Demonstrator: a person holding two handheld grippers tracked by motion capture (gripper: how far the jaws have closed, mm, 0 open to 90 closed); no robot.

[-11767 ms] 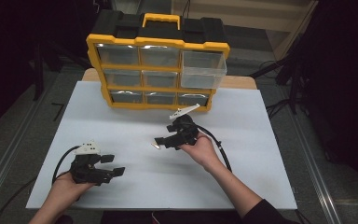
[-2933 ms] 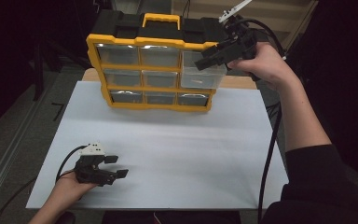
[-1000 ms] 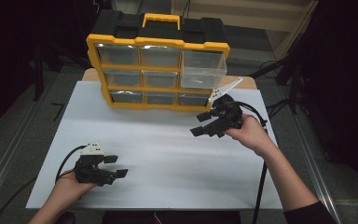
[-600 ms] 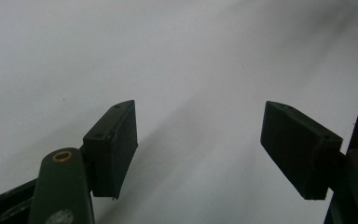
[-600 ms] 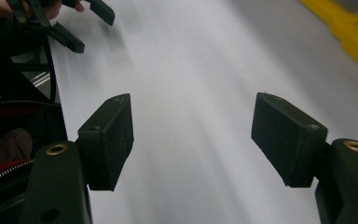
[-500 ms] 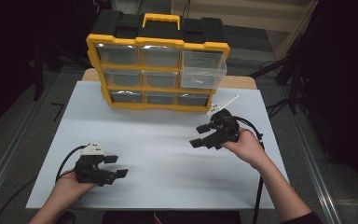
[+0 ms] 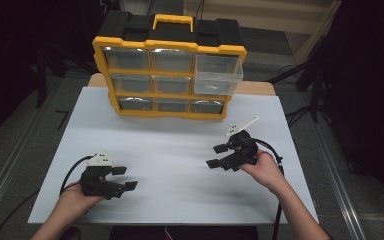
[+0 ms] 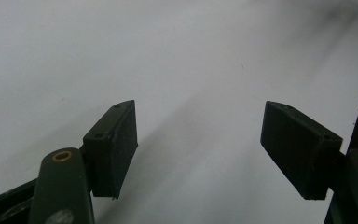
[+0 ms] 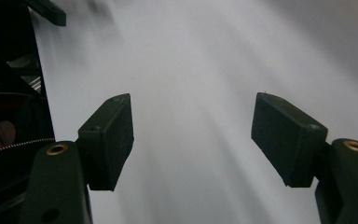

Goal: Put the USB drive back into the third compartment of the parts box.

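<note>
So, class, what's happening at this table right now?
A person holds a two-jaw gripper in each hand over a white table. Both the left gripper and the right gripper are open and hold nothing, low above the bare surface. At the far edge stands a yellow and black drawer organizer; its clear top right drawer is pulled partway out, while the other drawers sit flush.

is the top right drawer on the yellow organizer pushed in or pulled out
Pulled out: the clear top right drawer juts forward past the yellow organizer frame.
</note>
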